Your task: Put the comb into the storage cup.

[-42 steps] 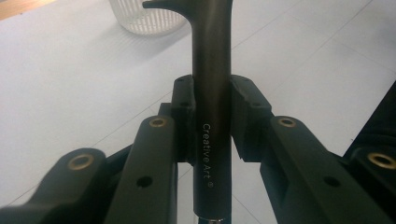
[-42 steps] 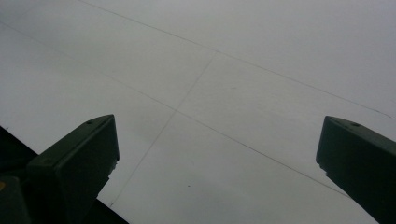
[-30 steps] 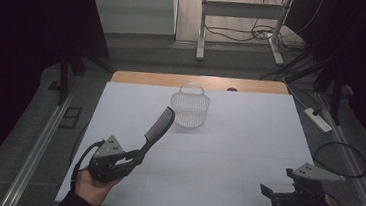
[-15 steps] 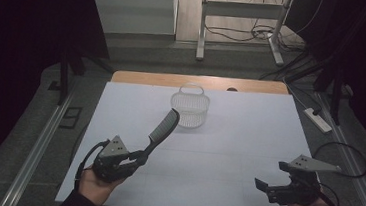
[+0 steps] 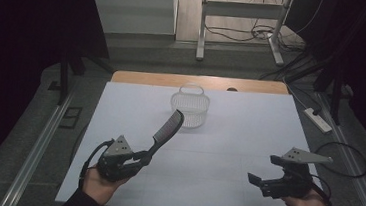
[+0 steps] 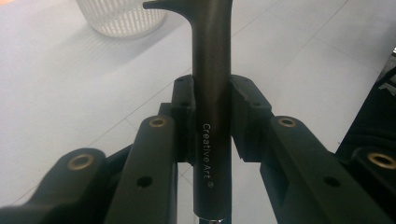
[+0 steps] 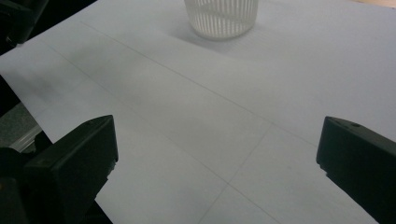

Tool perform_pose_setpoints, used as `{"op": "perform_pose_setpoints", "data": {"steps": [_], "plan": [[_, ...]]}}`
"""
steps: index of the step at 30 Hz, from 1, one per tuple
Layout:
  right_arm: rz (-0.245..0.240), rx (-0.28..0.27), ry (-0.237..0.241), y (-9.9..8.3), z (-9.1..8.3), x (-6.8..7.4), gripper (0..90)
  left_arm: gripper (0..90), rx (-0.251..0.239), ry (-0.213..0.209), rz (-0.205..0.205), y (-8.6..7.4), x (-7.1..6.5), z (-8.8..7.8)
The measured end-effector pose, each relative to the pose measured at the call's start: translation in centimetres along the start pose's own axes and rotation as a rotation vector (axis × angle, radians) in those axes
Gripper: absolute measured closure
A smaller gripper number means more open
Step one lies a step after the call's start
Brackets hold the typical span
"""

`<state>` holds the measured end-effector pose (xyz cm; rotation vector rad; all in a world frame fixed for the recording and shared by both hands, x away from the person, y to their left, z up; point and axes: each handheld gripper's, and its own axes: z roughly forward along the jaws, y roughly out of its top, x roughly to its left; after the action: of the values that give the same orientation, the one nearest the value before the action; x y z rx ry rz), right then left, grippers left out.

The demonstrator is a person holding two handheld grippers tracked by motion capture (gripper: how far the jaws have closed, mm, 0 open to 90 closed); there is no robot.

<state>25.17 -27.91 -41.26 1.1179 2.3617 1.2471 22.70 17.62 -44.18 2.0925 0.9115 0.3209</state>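
The left claw (image 5: 142,155) is clamped on the handle of a dark plastic comb with a row of fine teeth (image 5: 168,127), and the left gripper view shows the two jaws pressed against either side of the smooth grey shaft, which bears the printed words "Creative Art". The comb rises up and away from the claw, slanting toward the far side of the white table (image 5: 228,137), held clear of the surface. Its toothed end lies just short of a small white slatted plastic basket with a loop handle (image 5: 189,106), which stands upright near the table's far edge. The right claw (image 5: 257,182) has its jaws wide apart with nothing between them, low over the near right part of the table, well apart from both comb and basket.
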Motion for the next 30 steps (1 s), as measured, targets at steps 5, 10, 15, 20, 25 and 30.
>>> {"op": "perform_pose_setpoints", "data": {"steps": [5,10,15,20,25,30], "plan": [[0.017,0.011,0.031,0.8,0.6,0.2,0.0,72.4,-0.006,-0.006,-0.003,0.1,0.0,0.2],[0.028,0.019,0.057,1.6,1.3,0.8,0.0,72.4,-0.008,-0.012,-0.005,0.1,0.0,0.3],[-0.001,0.054,0.08,2.4,2.1,1.6,0.0,72.4,-0.015,-0.027,-0.012,0.3,-0.1,0.5],[-0.016,0.072,0.08,2.9,2.9,2.1,0.0,72.4,-0.014,-0.036,-0.013,0.3,-0.1,0.7],[-0.056,0.092,0.098,3.6,3.8,2.5,0.0,72.4,-0.018,-0.05,-0.018,0.5,-0.2,0.9],[-0.057,0.075,0.115,4.1,4.4,2.6,0.0,72.4,-0.015,-0.055,-0.014,0.6,-0.2,1.2]]}}
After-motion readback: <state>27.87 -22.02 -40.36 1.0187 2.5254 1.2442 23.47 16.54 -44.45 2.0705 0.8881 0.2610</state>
